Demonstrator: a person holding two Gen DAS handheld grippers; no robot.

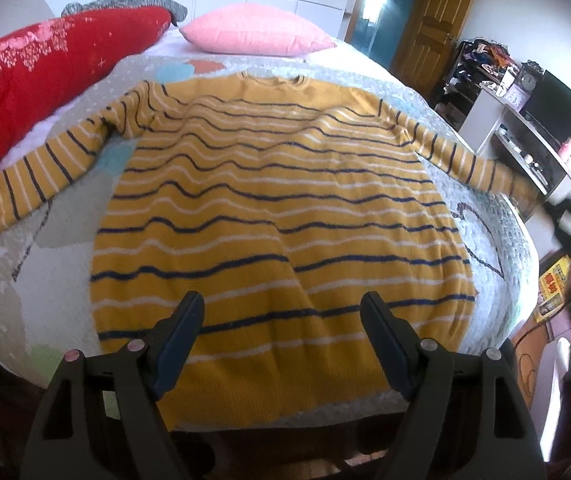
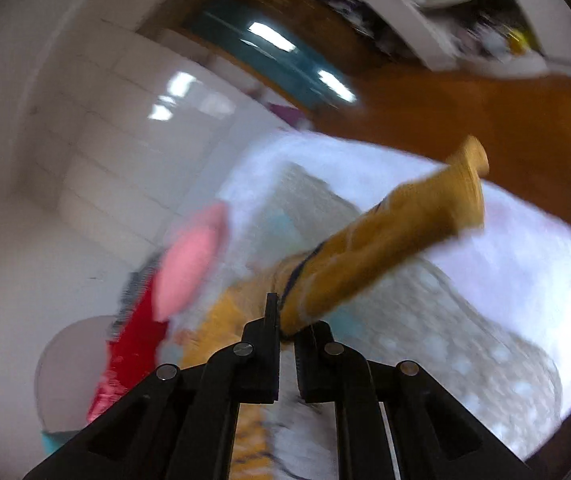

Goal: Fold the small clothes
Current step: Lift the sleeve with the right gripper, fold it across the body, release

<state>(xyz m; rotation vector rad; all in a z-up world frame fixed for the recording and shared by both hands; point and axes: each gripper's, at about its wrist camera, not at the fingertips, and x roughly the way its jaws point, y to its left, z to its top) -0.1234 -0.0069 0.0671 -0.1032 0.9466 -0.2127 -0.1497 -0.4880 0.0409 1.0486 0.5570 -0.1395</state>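
A mustard-yellow sweater [image 1: 281, 216] with navy and white stripes lies flat, face up, on the bed, both sleeves spread out. My left gripper [image 1: 281, 316] is open and empty, hovering over the sweater's hem. In the right wrist view, which is blurred, my right gripper [image 2: 287, 326] is shut on the sweater's right sleeve [image 2: 389, 240], holding it lifted above the bed with the cuff [image 2: 471, 160] pointing away. In the left wrist view that sleeve [image 1: 481, 164] stretches to the bed's right edge.
The bed has a pale patterned quilt [image 1: 57, 280]. A red blanket [image 1: 37, 92] lies at the far left, a pink pillow [image 1: 257, 32] at the head. A white shelf unit with a dark screen [image 1: 545, 128] stands right of the bed. A wooden door [image 1: 433, 28] is behind.
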